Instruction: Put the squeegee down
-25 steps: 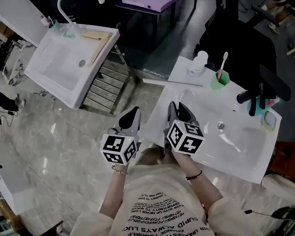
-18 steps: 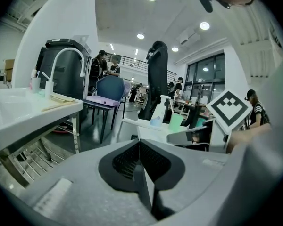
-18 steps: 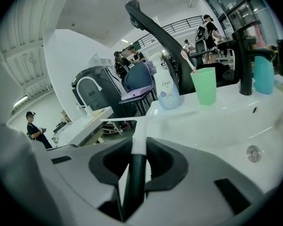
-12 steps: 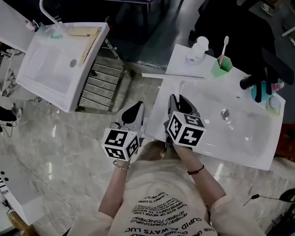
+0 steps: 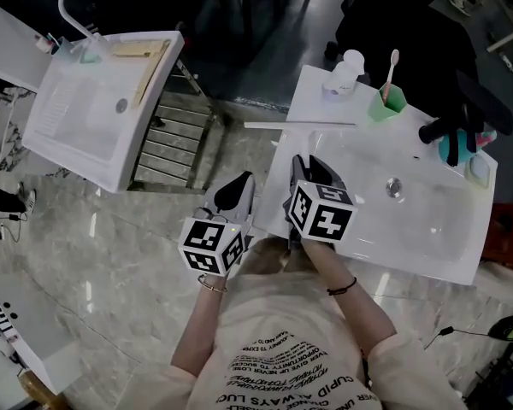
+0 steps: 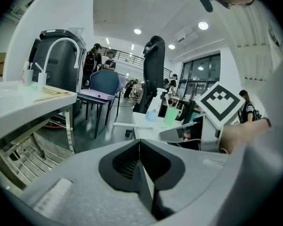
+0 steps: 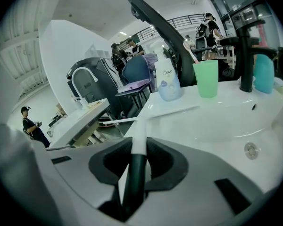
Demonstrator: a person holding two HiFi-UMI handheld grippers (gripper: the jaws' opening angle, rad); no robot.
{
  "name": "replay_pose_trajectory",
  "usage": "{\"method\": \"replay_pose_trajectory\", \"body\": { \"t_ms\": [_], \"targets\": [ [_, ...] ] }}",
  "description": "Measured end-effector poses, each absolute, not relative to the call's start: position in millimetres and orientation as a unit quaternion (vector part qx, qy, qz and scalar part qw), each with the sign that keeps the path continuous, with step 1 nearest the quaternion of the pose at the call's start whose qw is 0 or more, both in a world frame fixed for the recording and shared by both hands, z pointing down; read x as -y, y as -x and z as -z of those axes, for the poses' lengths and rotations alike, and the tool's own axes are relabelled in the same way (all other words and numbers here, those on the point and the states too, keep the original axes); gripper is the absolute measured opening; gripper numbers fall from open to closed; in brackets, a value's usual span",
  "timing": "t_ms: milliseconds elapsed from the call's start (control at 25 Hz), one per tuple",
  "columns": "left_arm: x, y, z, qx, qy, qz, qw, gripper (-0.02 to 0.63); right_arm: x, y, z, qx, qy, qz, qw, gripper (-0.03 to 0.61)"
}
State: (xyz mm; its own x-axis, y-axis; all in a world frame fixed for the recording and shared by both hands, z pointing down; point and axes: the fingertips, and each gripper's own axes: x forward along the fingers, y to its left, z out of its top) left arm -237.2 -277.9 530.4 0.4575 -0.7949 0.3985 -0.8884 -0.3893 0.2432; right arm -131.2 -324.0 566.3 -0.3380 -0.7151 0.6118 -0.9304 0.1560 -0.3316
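The squeegee (image 7: pixel 137 147) has a black handle and a white neck, and my right gripper (image 7: pixel 138 150) is shut on that handle. Its long white blade (image 7: pixel 172 112) stretches across the near left part of the white washbasin (image 7: pixel 226 121); I cannot tell whether it touches. From the head view, the blade (image 5: pixel 299 125) lies ahead of my right gripper (image 5: pixel 303 167), over the basin's left end (image 5: pixel 291 186). My left gripper (image 5: pixel 239 190) hangs just left of the basin, over the floor. In its own view the left gripper (image 6: pixel 139 142) is shut with nothing between its pads.
A Dove bottle (image 5: pixel 346 68), a green cup with a toothbrush (image 5: pixel 391 99), a black faucet (image 5: pixel 449 126) and a teal cup (image 5: pixel 453 150) stand along the basin's far side. A second white sink (image 5: pixel 77 118) and a metal rack (image 5: pixel 175 143) stand at left.
Both grippers have sunk a little toward the basin, side by side. The right one still holds the squeegee; the left stays shut and empty.
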Motion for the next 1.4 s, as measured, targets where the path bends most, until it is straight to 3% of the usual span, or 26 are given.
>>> {"method": "replay_pose_trajectory", "body": {
  "t_ms": [520,680,1120,1400],
  "targets": [
    [271,229,-534,0.494,-0.834,-0.113,0.217,0.023,323,137,-566,0.761,-0.527,-0.348,0.148,0.099],
    [272,228,-531,0.492,-0.837,-0.110,0.213,0.023,326,138,-560,0.772,-0.518,-0.345,0.129,0.170],
    [274,219,-502,0.480,-0.853,-0.096,0.178,0.023,324,124,-524,0.798,-0.507,-0.310,0.097,0.169],
    [277,213,-467,0.480,-0.862,-0.079,0.142,0.023,317,109,-489,0.829,-0.483,-0.271,0.079,0.103]
  ]
}}
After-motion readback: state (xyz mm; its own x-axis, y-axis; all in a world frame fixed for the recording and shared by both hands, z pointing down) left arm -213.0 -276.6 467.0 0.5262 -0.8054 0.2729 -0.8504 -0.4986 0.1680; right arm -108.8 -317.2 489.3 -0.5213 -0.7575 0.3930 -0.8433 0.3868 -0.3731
